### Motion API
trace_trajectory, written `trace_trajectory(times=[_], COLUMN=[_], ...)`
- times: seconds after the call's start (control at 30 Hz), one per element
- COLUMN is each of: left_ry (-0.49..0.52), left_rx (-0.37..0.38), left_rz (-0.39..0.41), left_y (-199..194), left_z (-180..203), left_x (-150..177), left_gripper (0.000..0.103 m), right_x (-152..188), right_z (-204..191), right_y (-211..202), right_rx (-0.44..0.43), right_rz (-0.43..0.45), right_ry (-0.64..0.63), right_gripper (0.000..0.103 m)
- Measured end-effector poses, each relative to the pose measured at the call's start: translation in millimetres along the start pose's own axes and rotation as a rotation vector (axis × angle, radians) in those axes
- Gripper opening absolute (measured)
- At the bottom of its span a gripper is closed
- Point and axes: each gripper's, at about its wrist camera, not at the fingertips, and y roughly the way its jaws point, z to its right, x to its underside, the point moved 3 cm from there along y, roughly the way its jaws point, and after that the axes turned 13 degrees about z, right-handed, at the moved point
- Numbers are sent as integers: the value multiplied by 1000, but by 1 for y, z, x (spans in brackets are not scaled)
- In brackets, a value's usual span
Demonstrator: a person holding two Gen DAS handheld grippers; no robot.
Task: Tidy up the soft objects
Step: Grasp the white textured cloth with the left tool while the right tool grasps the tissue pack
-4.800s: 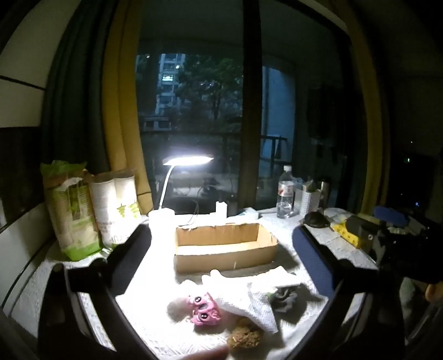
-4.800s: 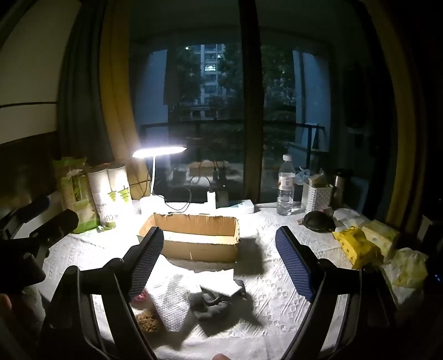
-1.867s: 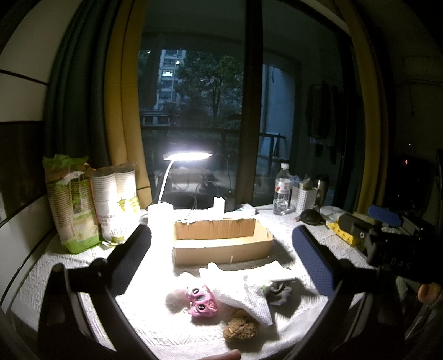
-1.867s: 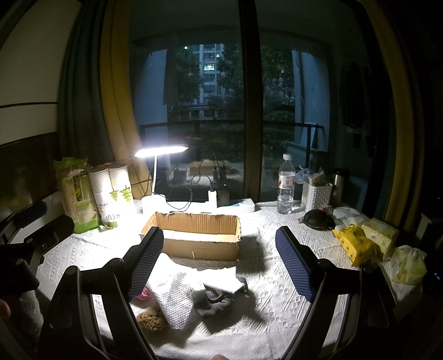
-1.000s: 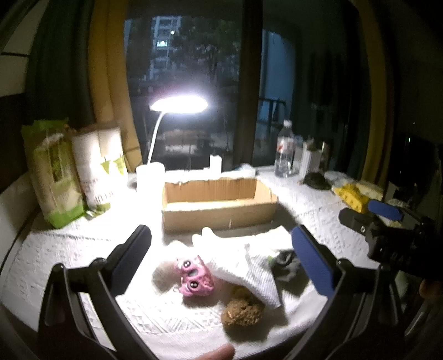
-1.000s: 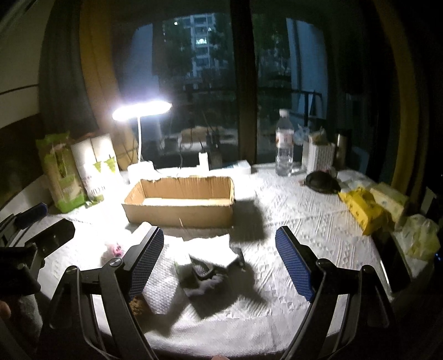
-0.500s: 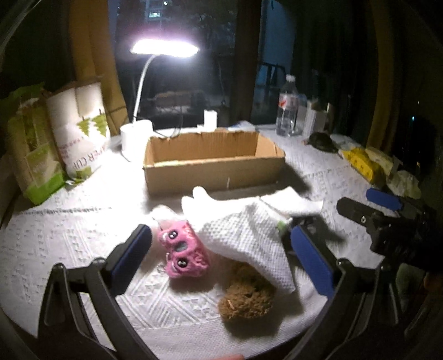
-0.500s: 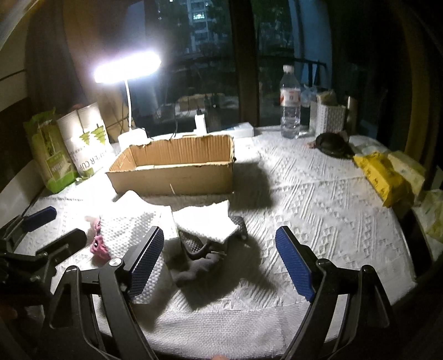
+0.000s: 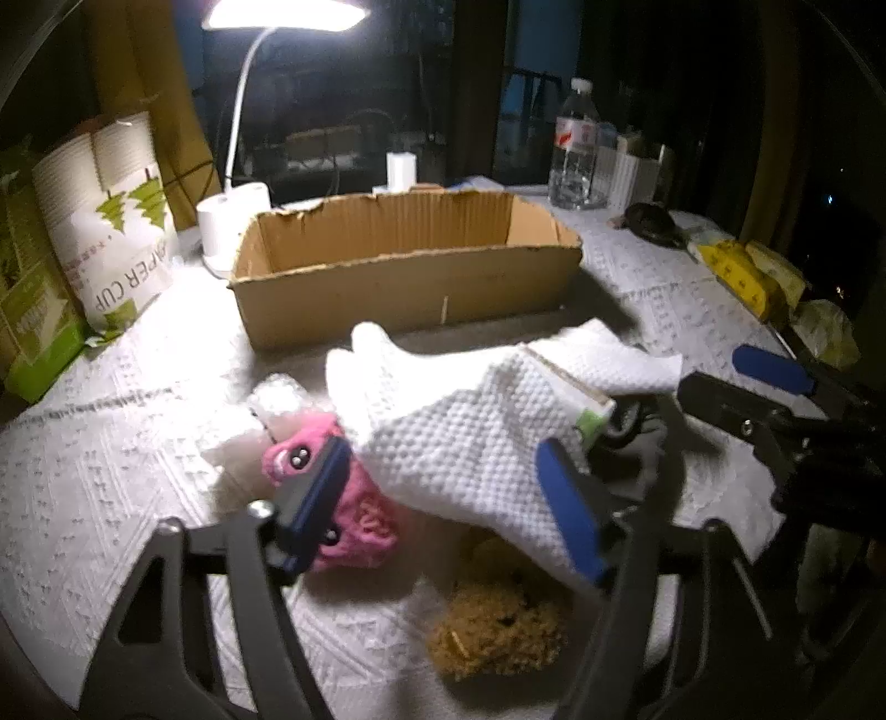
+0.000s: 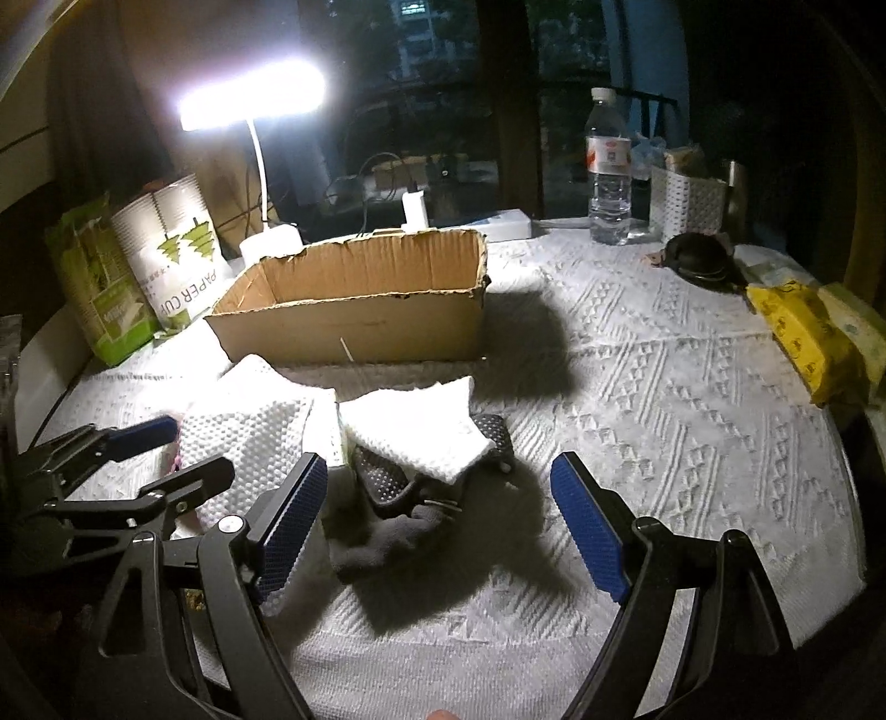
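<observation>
An open cardboard box stands mid-table and shows in the right wrist view too. In front of it lie a white cloth, a pink plush toy, a brown fuzzy toy and a grey glove, partly under a folded white cloth. My left gripper is open, its jaws astride the white cloth and the pink toy. My right gripper is open, just above the grey glove.
A lit desk lamp, paper-cup packs and a green bag stand at the left. A water bottle, a white basket, a dark round thing and yellow packets are at the right.
Both grippers have tilted down and moved in close to the pile. The left now straddles the white cloth and pink toy; the right hangs over the grey glove.
</observation>
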Motion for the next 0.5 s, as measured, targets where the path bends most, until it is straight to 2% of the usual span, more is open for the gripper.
trace_trajectory(times=[0.17,0.23,0.27,0.37,0.5], left_ry=[-16,-18,-20,-20,-28], left_rx=[28,42,52,68,86], left_rz=[-53,-54,-51,-41,-18], left_y=[15,15,14,11,2], left_z=[-2,-3,-3,-5,-9], left_x=[5,6,5,4,0], left_gripper=[40,33,23,13,9], right_x=[-2,-1,-1,0,2], right_z=[-6,-9,-11,-16,-25], right_y=[9,11,13,17,22], right_rx=[-37,-46,-53,-76,-110], right_rz=[-10,-14,-20,-32,-50], right_ry=[-13,-21,-25,-29,-34], right_gripper=[84,82,79,77,72])
